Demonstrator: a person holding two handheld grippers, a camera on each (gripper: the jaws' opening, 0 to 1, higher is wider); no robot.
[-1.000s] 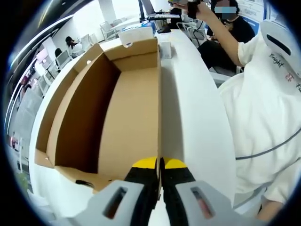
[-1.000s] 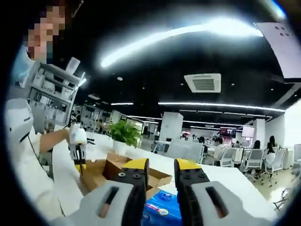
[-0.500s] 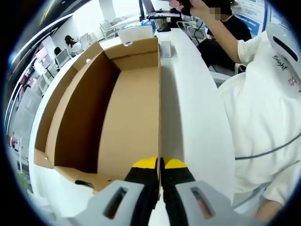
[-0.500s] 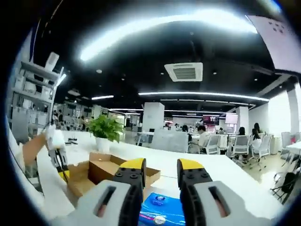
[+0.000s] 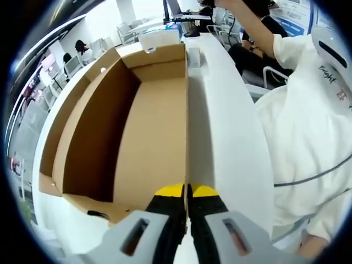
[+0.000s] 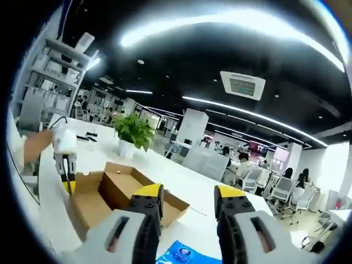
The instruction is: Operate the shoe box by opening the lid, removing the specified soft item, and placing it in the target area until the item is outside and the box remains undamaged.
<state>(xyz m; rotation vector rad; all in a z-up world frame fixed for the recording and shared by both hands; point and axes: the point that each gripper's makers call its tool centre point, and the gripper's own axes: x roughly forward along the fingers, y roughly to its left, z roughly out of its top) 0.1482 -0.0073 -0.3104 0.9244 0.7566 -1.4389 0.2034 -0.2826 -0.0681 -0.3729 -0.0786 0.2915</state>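
Left gripper (image 5: 187,191) sits low with its yellow-tipped jaws pressed together, gripping a thin edge. Right gripper (image 6: 188,201) is raised high and tilted, jaws spread apart with nothing between them. The person's right arm (image 5: 250,22) stretches up and away, white sleeve (image 5: 308,126) alongside.

Open-plan office: strip lights (image 6: 231,25) glowing w/ a ceiling vent (image 6: 242,85) nearby; beneath, potted plant (image 6: 132,132) standing on white counter (image 6: 181,184); office chairs (image 6: 275,190) sitting beyond plant.

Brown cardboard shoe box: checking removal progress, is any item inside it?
No, the left gripper view shows the brown cardboard shoe box open with bare cardboard inside.
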